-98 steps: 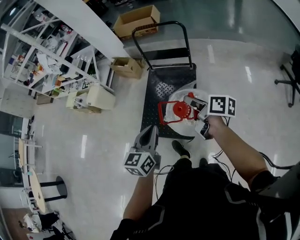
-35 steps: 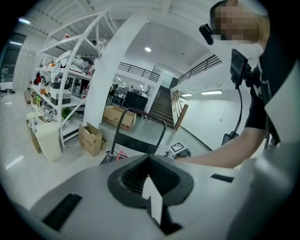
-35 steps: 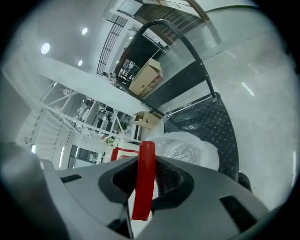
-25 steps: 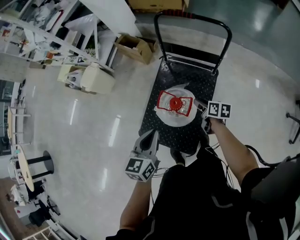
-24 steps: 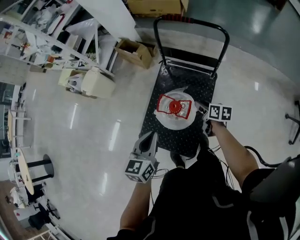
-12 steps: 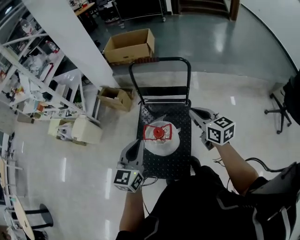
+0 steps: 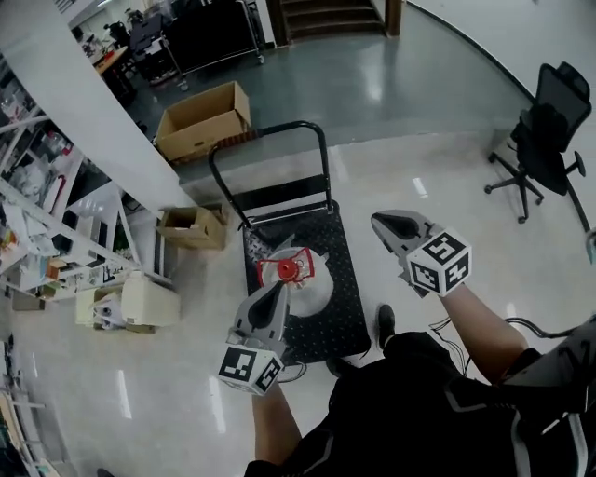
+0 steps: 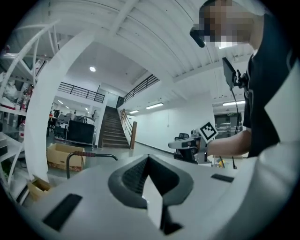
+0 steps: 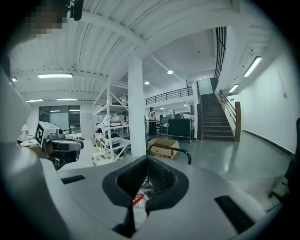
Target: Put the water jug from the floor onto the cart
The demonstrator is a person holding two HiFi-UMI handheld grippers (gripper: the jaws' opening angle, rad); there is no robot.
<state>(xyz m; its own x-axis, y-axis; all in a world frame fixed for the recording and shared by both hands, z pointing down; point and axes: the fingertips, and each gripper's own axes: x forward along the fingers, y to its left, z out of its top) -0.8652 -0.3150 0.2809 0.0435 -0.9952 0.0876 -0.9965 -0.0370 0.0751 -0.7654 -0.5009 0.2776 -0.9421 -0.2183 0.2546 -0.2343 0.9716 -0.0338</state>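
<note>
The clear plastic water jug with red cap (image 7: 300, 276) stands on the black flat platform cart (image 7: 345, 300). The left gripper (image 7: 277, 290), clenched and empty, is at its 6 o'clock. The right gripper (image 7: 380, 222), also clenched on nothing, is at its 2 o'clock, apart.

We see a big open box (image 7: 203, 121) beyond a white pillar (image 7: 79, 102), a smaller box (image 7: 191, 228) on the floor (image 7: 447, 177) beside white shelves (image 7: 42, 214), a black chair (image 7: 549, 140) well off to the right, and stairs (image 7: 326, 14) at the far end.
</note>
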